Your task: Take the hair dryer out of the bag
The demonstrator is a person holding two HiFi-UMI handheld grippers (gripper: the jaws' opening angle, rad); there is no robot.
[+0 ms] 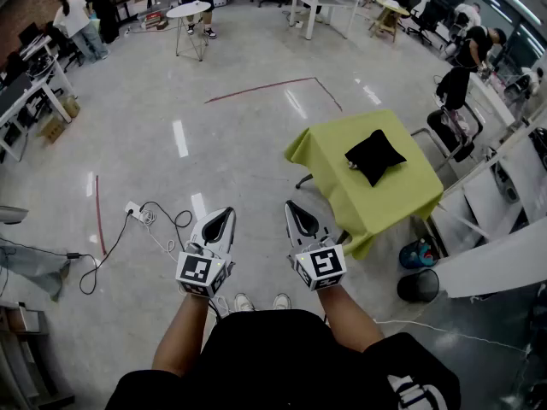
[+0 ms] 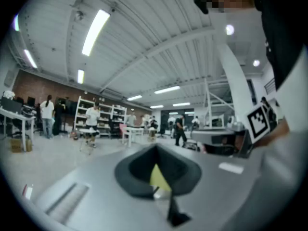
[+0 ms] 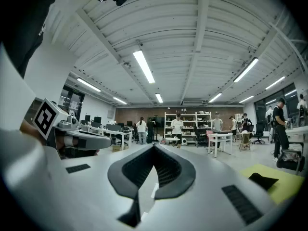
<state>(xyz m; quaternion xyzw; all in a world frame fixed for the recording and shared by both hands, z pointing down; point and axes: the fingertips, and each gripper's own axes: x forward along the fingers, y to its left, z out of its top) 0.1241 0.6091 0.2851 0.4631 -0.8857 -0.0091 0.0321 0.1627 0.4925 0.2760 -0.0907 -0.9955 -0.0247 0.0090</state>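
Note:
A black bag [image 1: 374, 155] lies closed on a small table with a yellow-green cloth [image 1: 333, 152], ahead and to my right. The hair dryer is not visible. My left gripper [image 1: 224, 213] and right gripper [image 1: 293, 207] are held level in front of me, well short of the table, both shut with nothing between the jaws. In the right gripper view the bag [image 3: 263, 181] and the cloth [image 3: 284, 184] show at the lower right. In the left gripper view a sliver of the yellow-green cloth [image 2: 158, 176] shows through the gap behind the jaw tips; the bag is hidden.
A power strip with black cables [image 1: 135, 211] lies on the floor to my left. A black bin [image 1: 418, 285] and a blue object [image 1: 416, 253] stand by the table's near right corner. A chair [image 1: 449, 131] is behind the table. People and white tables [image 1: 189, 11] are far off.

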